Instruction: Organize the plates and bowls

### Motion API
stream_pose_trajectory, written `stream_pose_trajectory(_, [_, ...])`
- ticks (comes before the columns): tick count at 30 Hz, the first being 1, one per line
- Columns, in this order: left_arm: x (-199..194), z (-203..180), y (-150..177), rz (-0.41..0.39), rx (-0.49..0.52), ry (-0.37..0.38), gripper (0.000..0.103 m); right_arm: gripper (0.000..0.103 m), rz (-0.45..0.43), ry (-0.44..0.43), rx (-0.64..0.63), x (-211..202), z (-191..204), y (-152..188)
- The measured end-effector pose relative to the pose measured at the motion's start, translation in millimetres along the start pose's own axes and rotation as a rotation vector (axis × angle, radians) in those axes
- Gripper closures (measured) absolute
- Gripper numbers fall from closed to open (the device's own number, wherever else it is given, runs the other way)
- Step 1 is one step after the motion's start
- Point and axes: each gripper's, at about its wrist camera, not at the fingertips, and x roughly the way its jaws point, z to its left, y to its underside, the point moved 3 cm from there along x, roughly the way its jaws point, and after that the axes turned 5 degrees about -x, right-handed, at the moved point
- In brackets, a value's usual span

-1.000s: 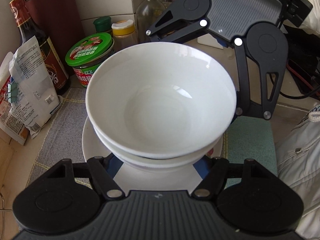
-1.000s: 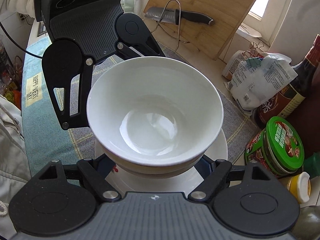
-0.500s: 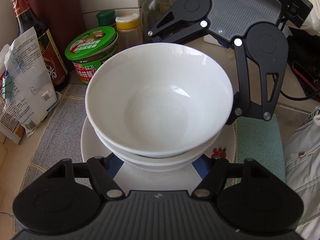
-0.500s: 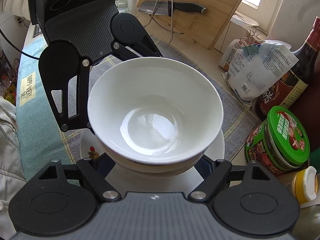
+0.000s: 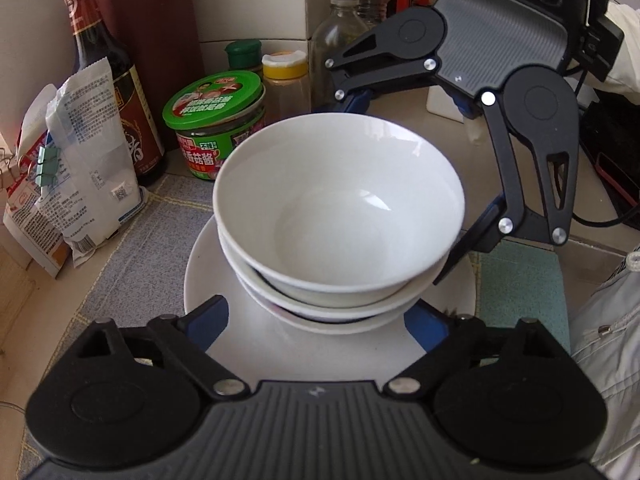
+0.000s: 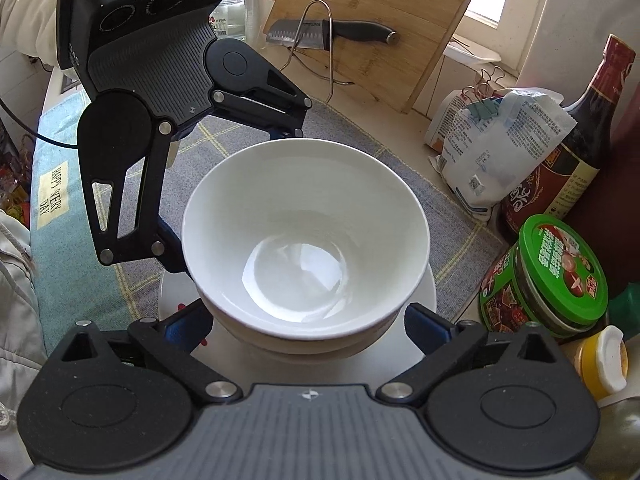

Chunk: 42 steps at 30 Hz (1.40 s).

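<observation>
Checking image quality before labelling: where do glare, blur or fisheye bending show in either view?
Left wrist view: sharp glint inside the top bowl, edges curved by the lens. Right wrist view: broad sheen in the bowl's bottom, overexposed window, cutting board bowed.

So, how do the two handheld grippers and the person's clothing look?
Both are the same design: the left gripper and the right gripper have a ribbed grey body, black rounded linkage arms with silver pivot screws, and blue pads on the jaws. A black cable runs from the left one. The person wears a light, whitish jacket.
</observation>
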Motion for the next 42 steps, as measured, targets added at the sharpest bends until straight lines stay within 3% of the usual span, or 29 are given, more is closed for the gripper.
stream_pose_trajectory(5, [-15.8, -5.2, 15.7, -0.021, -0.048, -0.040, 0.008, 0.000, 0.016, 0.010, -0.019, -3.1, 3.6, 4.2])
stream_pose_trajectory(9, [-34.6, -11.7, 26.9, -0.079, -0.103, -0.119, 0.005, 0.000, 0.026, 0.012, -0.023, -5.8, 7.9, 6.6])
stream_pose_trajectory(17, [-84.7, -22.1, 38.3, -0.277, -0.217, -0.290, 0.002, 0.000, 0.040, 0.126, -0.001, -29.4, 30.6, -2.6])
stream_pose_trajectory(22, [-112.9, -28.0, 49.7, -0.391, -0.261, -0.313, 0.001, 0.000, 0.030, 0.244, 0.106, -51.0, 52.7, -17.5])
stream_pose_trajectory(27, [-133.7, -39.8, 64.4, -0.500, -0.326, -0.315, 0.001, 0.000, -0.019, 0.364, 0.366, -69.5, 78.2, -30.9])
stream_pose_trajectory(29, [-139.6, -46.0, 70.8, -0.497, -0.357, -0.357, 0.001, 0.000, -0.025, 0.429, 0.490, -74.7, 89.1, -33.6])
stream_pose_trajectory(34, [-147.5, -63.7, 77.2, -0.388, -0.388, -0.468, 0.001, 0.000, -0.026, 0.573, 0.712, -80.0, 119.1, -34.1])
stream_pose_trajectory(38, [-154.7, -73.1, 85.0, -0.350, -0.449, -0.470, 0.001, 0.000, -0.029, 0.631, 0.847, -78.1, 141.4, -30.5])
stream_pose_trajectory(42, [-161.4, -77.4, 88.7, -0.336, -0.483, -0.490, 0.001, 0.000, -0.038, 0.671, 0.902, -81.8, 157.5, -32.0])
